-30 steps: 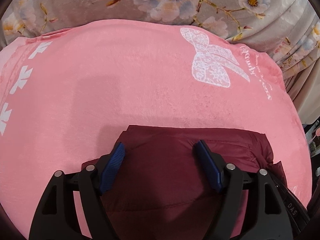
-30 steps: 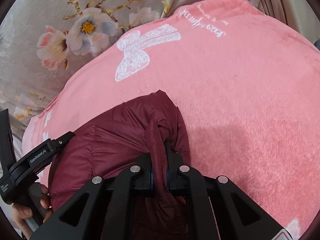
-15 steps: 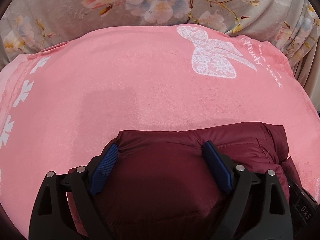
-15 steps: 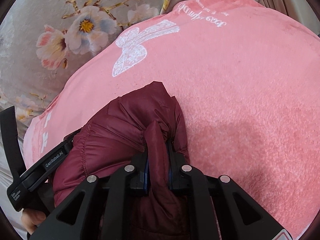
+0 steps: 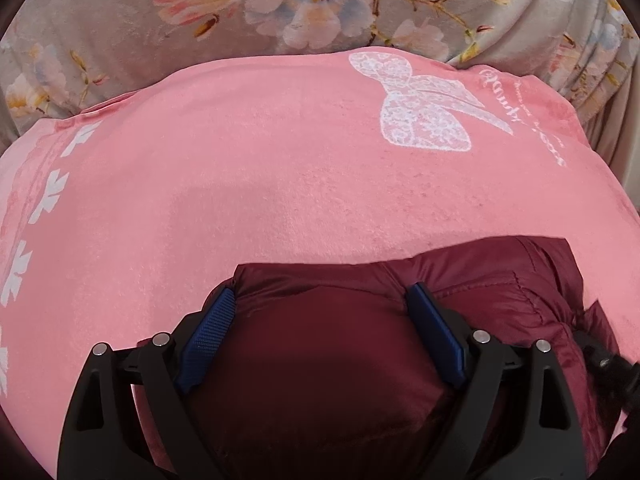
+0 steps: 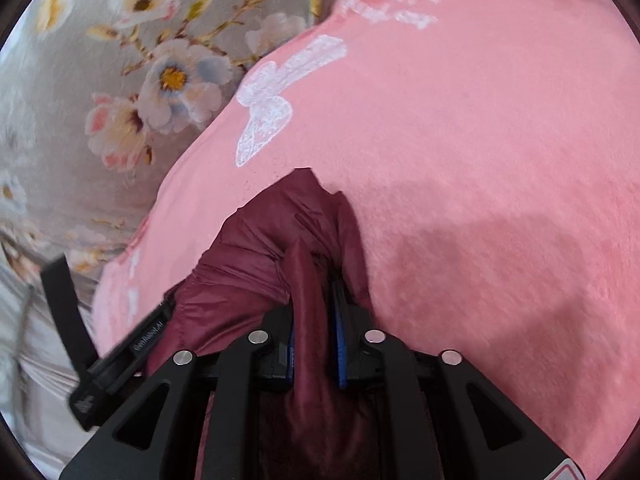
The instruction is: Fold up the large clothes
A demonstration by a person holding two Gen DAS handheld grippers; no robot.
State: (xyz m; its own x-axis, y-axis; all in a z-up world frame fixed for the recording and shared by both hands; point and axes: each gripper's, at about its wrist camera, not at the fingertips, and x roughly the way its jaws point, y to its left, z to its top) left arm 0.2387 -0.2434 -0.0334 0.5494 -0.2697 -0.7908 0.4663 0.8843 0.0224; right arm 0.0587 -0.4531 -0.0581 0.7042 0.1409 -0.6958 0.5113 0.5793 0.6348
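A dark red puffer jacket lies folded near the front edge of a pink blanket. My left gripper hangs over the jacket's left part, open wide, with the padded cloth bulging up between its blue pads. In the right wrist view a raised fold of the jacket stands between the fingers of my right gripper. Its jaws are opening, and a thin dark gap shows beside the right pad. The left gripper's black body shows at the lower left of that view.
The pink blanket bears a white bow print and lies on a grey floral bed cover, which runs along the back and the left. Beyond the jacket there is only flat blanket.
The right gripper's jaws have parted from a tight pinch on the jacket fold, and the gripper has rolled. The left gripper's pads stand a little wider, and more of the jacket's right side shows.
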